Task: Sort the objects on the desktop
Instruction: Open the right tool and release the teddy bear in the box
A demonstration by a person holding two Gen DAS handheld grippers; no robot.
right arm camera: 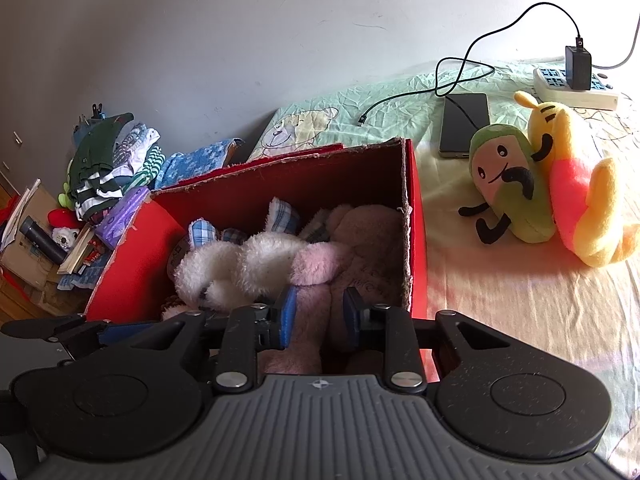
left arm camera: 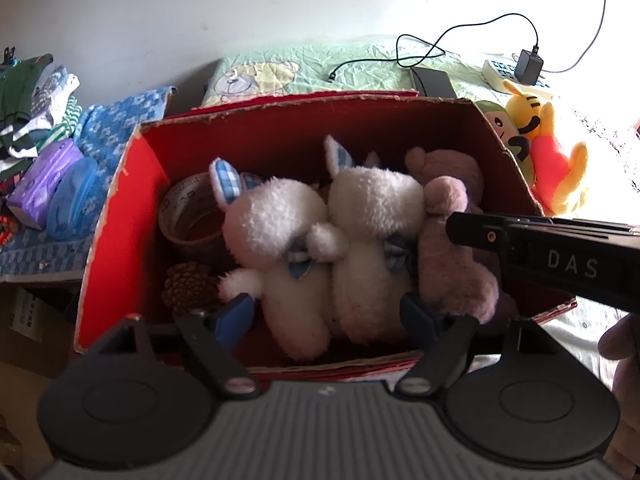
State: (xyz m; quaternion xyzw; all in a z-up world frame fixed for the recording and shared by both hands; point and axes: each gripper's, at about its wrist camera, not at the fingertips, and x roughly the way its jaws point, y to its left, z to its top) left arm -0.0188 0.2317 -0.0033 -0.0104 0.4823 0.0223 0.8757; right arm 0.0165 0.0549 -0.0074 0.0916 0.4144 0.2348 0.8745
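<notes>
A red cardboard box (left arm camera: 112, 232) holds two white plush bunnies (left arm camera: 276, 220) (left arm camera: 376, 200), a pink plush (left arm camera: 452, 272), a tape roll (left arm camera: 188, 216) and a pine cone (left arm camera: 188, 288). My left gripper (left arm camera: 328, 314) hovers open over the box's near side, its fingers spread wide around both bunnies' bodies. My right gripper (right arm camera: 320, 316) stands partly open in the box (right arm camera: 416, 220), with the pink plush (right arm camera: 316, 264) lying between its fingers against the left pad; a dark gap shows by the right pad. A green plush (right arm camera: 508, 188) and a yellow plush (right arm camera: 580, 184) lie outside on the bed.
A phone (right arm camera: 464, 124), a black cable and a power strip (right arm camera: 576, 88) lie beyond the plushes. Left of the box are folded clothes (left arm camera: 36, 108), a purple pack (left arm camera: 44, 184) and a blue towel (left arm camera: 120, 128). A hand (left arm camera: 624, 360) shows at the right edge.
</notes>
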